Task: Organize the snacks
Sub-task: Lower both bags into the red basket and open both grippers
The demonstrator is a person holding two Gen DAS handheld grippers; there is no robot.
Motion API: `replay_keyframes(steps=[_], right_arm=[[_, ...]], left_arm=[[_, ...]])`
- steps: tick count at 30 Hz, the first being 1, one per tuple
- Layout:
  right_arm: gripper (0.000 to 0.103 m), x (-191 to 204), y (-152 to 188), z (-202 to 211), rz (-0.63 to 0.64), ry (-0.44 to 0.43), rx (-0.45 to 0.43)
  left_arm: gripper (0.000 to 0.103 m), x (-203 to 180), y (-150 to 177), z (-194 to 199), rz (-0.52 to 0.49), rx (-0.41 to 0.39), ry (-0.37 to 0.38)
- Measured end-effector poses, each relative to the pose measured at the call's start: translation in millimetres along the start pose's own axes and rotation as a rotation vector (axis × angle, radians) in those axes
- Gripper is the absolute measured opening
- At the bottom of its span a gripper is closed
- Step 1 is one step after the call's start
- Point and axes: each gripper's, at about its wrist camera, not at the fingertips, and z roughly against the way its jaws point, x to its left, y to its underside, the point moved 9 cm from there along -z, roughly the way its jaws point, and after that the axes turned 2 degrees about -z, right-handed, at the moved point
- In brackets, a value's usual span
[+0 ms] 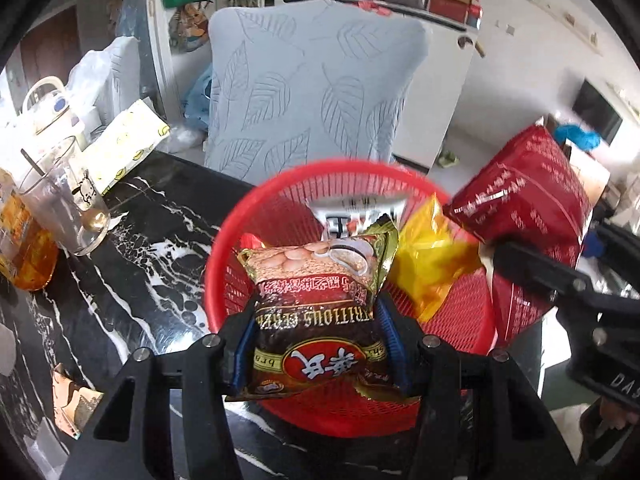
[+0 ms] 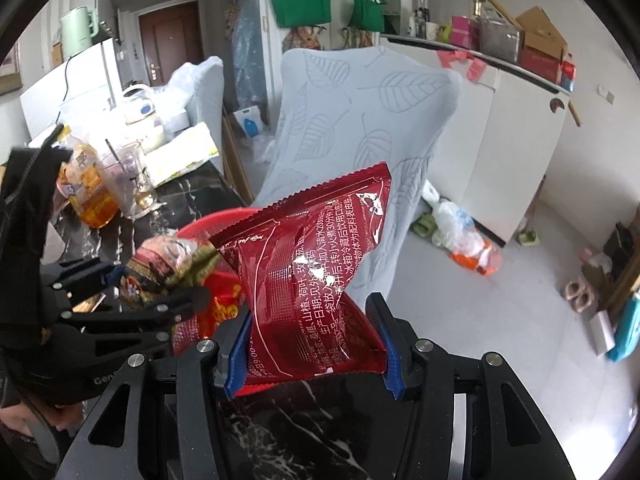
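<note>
Red basket (image 1: 276, 192): perforated plastic mesh, slightly shiny. Cereal packet (image 1: 320, 300) and red packet (image 2: 316, 264): glossy crinkled foil-like film. Table (image 1: 140, 240): polished black marble look, white veins.

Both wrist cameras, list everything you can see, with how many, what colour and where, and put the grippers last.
Basket: one, red mesh, on the black marbled table.
Cereal packet: one, brown and gold, over the basket.
Red packet: one, dark red with white print, at the basket's right edge.
Yellow packet: one, lying in the basket.
Glass: one, clear, with a spoon, left on the table.
Bottle: one, amber liquid, left of the glass.
Chair cover: one, pale blue with a leaf pattern, behind the table.
Green bags: two, hanging on the far wall.
Left gripper: black with blue pads, closed on the cereal packet.
Right gripper: same, closed on the red packet.
</note>
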Motion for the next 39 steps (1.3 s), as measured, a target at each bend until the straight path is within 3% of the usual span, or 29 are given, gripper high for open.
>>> replay_keyframes(steps=[3, 7, 11, 13, 14, 21, 30, 39], right_arm=[[0.052, 0.8, 5.0, -4.8, -0.007, -0.009, 0.015], [0.052, 4.1, 8.5, -6.8, -0.001, -0.01, 0.027], [0.052, 3.8, 6.8, -4.8, -0.004, -0.008, 0.025], [0.052, 2.7, 5.1, -3.9, -0.005, -0.005, 0.022], [0.052, 2.2, 4.0, -3.1, -0.007, -0.004, 0.02], [0.052, 2.2, -1.5, 0.6, -0.025, -0.008, 0.001], [0.052, 29.1, -14.1, -9.2, 0.001, -0.09, -0.024], [0.052, 39.5, 4.1, -38.4, -0.002, -0.135, 0.014]], left_arm=[[0.056, -2.1, 2.0, -1.3, -0.017, 0.005, -0.001], [0.062, -6.3, 7.8, -11.9, -0.012, 0.069, 0.043], [0.063, -7.7, 5.0, -6.5, -0.003, 0.061, 0.071], [0.073, -6.4, 2.8, 0.8, -0.004, 0.055, 0.052], [0.074, -5.2, 0.9, 4.2, -0.006, 0.046, 0.041], [0.074, 13.8, -7.9, 32.4, 0.046, 0.011, 0.024], [0.074, 46.9, -13.6, 48.3, 0.079, -0.038, -0.041], [0.074, 63.3, -14.7, 48.4, 0.081, -0.049, -0.111]])
